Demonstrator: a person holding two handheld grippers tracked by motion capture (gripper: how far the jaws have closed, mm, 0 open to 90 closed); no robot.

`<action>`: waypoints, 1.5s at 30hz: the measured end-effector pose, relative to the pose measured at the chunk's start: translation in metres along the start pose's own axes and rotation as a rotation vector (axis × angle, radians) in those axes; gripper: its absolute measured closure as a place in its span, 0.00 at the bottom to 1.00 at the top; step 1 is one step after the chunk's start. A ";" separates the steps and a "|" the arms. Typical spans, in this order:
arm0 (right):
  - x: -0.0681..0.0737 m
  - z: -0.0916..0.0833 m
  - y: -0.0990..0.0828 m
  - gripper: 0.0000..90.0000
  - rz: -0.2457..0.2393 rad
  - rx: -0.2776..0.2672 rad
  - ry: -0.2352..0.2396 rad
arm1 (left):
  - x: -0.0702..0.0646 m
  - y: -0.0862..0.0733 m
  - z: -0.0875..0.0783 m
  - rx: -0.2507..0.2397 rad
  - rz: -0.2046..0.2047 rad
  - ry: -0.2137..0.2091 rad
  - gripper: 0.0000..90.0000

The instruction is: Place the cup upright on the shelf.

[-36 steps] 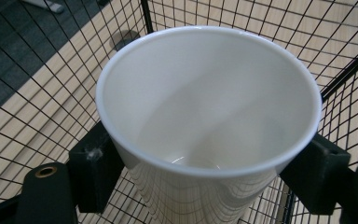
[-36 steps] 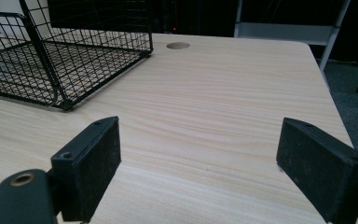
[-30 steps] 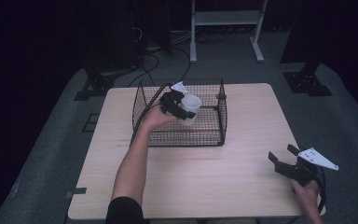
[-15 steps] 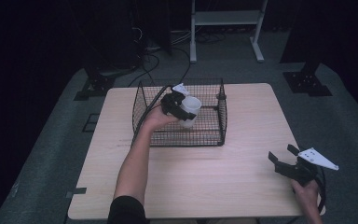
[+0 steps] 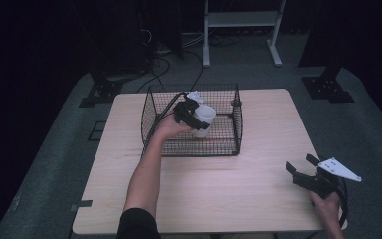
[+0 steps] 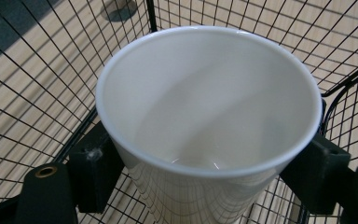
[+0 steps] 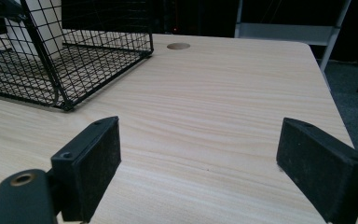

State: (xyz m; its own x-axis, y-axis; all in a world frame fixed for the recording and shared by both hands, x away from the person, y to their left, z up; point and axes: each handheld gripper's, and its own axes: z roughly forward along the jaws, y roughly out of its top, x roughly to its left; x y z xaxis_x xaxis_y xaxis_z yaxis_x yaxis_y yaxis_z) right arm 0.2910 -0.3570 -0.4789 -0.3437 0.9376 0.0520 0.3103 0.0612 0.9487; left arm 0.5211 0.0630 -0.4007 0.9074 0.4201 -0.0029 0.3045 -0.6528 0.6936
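A white cup [image 5: 203, 120] is held inside the black wire basket [image 5: 231, 147] by my left gripper [image 5: 191, 118], which is shut on it. In the left gripper view the cup [image 6: 205, 116] is seen from above, empty, with a black pad pressing on each side of its wall. The basket's mesh [image 6: 37, 84] lies under and around it. My right gripper [image 5: 303, 170] rests near the table's right front corner, open, with bare wood between its pads [image 7: 93, 158]. From there the basket [image 7: 65, 70] stands at the far left with the cup [image 7: 42, 28] behind its wires.
The light wooden table [image 5: 258, 199] has open room in front of and to the right of the basket. A round hole [image 7: 178, 46] sits in the tabletop past the basket. A white frame [image 5: 241, 20] and cables lie on the floor beyond the far edge.
My left gripper with the cup has shifted slightly within the basket. The right gripper has not moved.
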 end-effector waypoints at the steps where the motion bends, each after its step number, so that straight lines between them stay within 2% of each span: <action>1: 0.000 0.000 0.000 0.14 0.001 0.000 0.001 | 0.000 0.000 0.001 0.000 0.004 -0.002 0.24; 6: 0.000 0.000 0.000 0.14 0.002 0.000 0.001 | 0.000 -0.001 0.003 -0.005 -0.004 -0.013 0.24; 13: 0.000 0.000 0.000 0.14 0.001 -0.001 0.001 | -0.001 -0.003 0.010 0.041 -0.006 -0.019 0.24; 23: 0.000 0.000 0.000 0.14 0.001 -0.002 0.000 | -0.001 -0.003 0.008 0.056 0.004 -0.024 0.24; 29: 0.000 0.000 0.000 0.14 0.007 -0.001 0.001 | -0.002 -0.004 0.006 0.075 0.025 -0.015 0.23; 45: -0.001 0.000 0.000 0.14 0.009 -0.002 0.000 | 0.001 -0.007 0.005 0.083 0.027 -0.012 0.23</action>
State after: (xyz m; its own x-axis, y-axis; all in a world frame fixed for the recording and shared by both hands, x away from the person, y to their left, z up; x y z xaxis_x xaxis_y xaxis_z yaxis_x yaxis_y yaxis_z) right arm 0.2909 -0.3575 -0.4790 -0.3411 0.9381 0.0605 0.3117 0.0522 0.9487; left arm 0.5215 0.0647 -0.4087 0.9189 0.3945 0.0060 0.3023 -0.7139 0.6316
